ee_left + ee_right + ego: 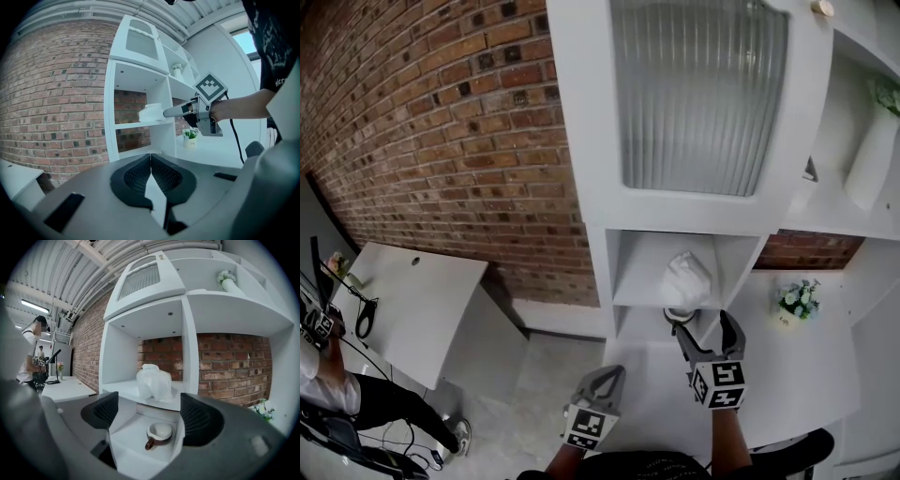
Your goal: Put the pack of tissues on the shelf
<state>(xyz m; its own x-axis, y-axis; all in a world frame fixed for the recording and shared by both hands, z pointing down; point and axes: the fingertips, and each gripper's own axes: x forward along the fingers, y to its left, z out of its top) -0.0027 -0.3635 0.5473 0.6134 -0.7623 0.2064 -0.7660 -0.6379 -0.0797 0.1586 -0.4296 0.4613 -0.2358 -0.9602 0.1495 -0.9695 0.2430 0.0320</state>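
Two grippers hang before the white wooden shelf unit (639,292). The soft white plastic pack of tissues (686,279) sits in its middle compartment (a brown ceramic mug (157,434) stands one level below). The right gripper (703,330), just in front of the pack, is spread wide and empty; the left gripper (607,377), lower, has its jaws pressed together on nothing.

The right gripper (705,330) was held forward and higher than the other, its jaws wide apart with nothing gripped between them, and the right forearm (727,441) reached out straight behind it. The left gripper (610,375) sat lower and to the left, jaws pressed together and empty, its marker cube (587,427) facing up.
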